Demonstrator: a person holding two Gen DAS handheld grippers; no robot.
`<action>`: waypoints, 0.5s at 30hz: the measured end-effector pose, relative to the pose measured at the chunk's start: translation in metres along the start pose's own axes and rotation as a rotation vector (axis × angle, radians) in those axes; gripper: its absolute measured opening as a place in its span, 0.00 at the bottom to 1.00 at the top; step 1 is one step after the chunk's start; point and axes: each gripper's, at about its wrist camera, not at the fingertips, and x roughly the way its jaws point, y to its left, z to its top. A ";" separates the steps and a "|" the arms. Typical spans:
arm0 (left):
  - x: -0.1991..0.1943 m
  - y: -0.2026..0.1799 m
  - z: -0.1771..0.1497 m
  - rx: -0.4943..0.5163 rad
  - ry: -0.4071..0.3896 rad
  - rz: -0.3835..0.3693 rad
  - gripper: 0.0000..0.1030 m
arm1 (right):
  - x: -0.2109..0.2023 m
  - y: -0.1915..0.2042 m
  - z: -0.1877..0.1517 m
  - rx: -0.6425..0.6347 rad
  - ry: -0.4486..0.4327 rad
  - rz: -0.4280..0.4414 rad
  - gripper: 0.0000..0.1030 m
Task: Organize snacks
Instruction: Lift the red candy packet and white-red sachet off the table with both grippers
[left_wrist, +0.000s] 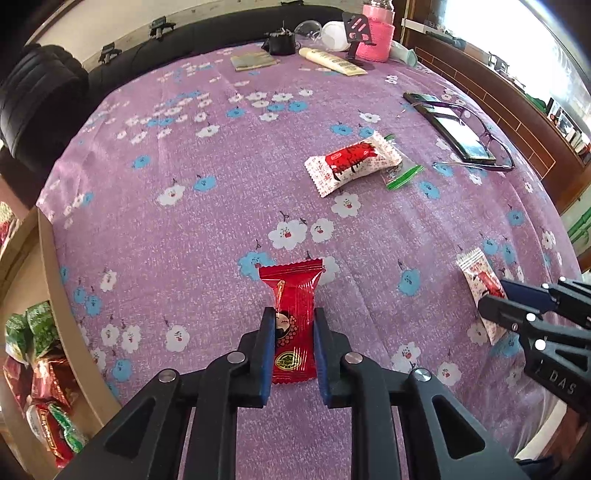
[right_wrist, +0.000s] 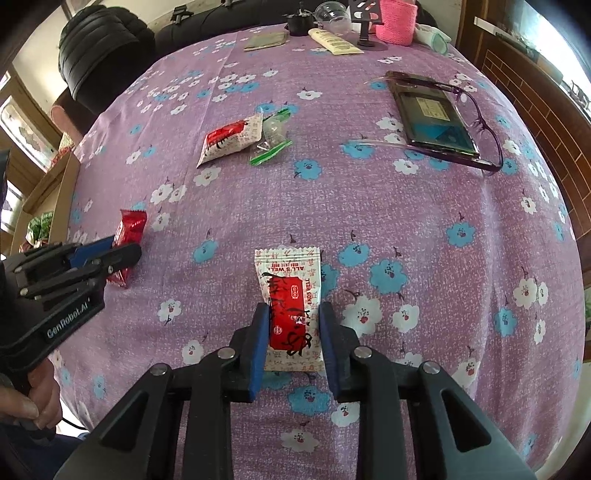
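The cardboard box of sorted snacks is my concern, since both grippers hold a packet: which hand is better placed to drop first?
Probably left. The box lies off the table edge on that side, beside the left gripper clamping the red packet; the right gripper holds the white packet farther away.

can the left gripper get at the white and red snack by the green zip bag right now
Probably not yet: the left gripper is shut on the red snack. The white and red snack lies farther up the cloth with nothing between.

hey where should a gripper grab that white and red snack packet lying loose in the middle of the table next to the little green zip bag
Grip the white and red snack packet across its narrow middle, coming from above. It lies flat on the tablecloth, puffy at the centre; keep clear of the zip bag at its far end.
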 end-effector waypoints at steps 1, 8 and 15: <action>-0.003 0.000 0.000 0.005 -0.009 0.003 0.18 | -0.001 0.000 0.001 0.003 -0.007 0.003 0.24; -0.016 0.005 0.002 0.013 -0.055 0.027 0.18 | -0.010 0.013 0.007 -0.037 -0.050 0.045 0.24; -0.026 0.017 0.003 0.001 -0.079 0.056 0.18 | -0.007 0.028 0.013 -0.072 -0.054 0.065 0.24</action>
